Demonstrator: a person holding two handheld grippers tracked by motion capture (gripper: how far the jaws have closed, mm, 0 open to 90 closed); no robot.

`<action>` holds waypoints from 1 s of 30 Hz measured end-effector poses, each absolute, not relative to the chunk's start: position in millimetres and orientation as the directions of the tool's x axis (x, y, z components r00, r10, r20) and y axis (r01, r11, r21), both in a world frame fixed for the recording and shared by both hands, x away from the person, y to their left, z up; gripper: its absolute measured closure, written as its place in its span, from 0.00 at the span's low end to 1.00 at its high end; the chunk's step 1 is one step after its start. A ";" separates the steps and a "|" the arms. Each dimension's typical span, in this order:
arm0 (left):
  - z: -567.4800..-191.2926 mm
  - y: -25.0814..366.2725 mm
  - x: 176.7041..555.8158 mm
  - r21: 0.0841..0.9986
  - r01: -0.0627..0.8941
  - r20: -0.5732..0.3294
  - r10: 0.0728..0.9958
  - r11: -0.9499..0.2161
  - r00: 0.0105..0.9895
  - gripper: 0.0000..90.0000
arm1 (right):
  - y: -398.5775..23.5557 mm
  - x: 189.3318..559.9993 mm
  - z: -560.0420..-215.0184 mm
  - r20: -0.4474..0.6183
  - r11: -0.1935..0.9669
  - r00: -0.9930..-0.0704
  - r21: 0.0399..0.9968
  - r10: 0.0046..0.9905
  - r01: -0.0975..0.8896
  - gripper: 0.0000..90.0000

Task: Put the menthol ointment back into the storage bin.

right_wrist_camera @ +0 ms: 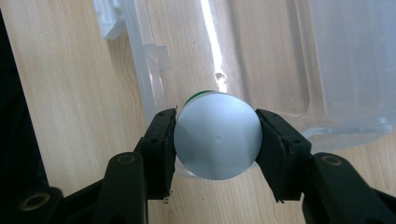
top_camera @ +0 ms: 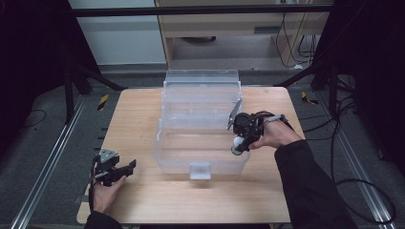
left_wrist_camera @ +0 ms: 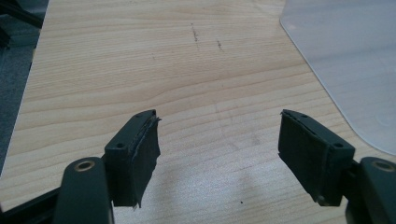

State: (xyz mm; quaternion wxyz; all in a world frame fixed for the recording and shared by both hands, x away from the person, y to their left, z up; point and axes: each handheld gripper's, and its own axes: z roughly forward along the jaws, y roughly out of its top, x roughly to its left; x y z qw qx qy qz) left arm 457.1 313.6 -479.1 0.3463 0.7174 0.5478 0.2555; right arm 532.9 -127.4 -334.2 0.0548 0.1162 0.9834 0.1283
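While the right gripper (right_wrist_camera: 215,140) clamps a small round silver-capped container (right_wrist_camera: 217,135) by its sides above the clear plastic tiered box's (top_camera: 200,119) right front rim, it looks light, rigid and slippery, and the left gripper (left_wrist_camera: 219,154) gapes empty over the wooden table (left_wrist_camera: 140,70)

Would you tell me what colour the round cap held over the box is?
Silvery grey cap, best seen in the right gripper view.
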 end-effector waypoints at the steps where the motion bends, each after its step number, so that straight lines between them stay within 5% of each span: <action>1: -479.0 313.6 457.1 0.777 0.609 -0.013 0.963 -0.160 0.269 0.32 | -126.4 533.3 -335.3 -0.077 0.942 -0.968 0.261 0.239 0.212 0.56; 30: -478.7 314.2 456.8 0.778 0.607 -0.012 0.963 -0.161 0.270 0.32 | -121.2 545.5 -375.0 -0.039 0.961 -0.976 0.190 0.213 0.202 0.56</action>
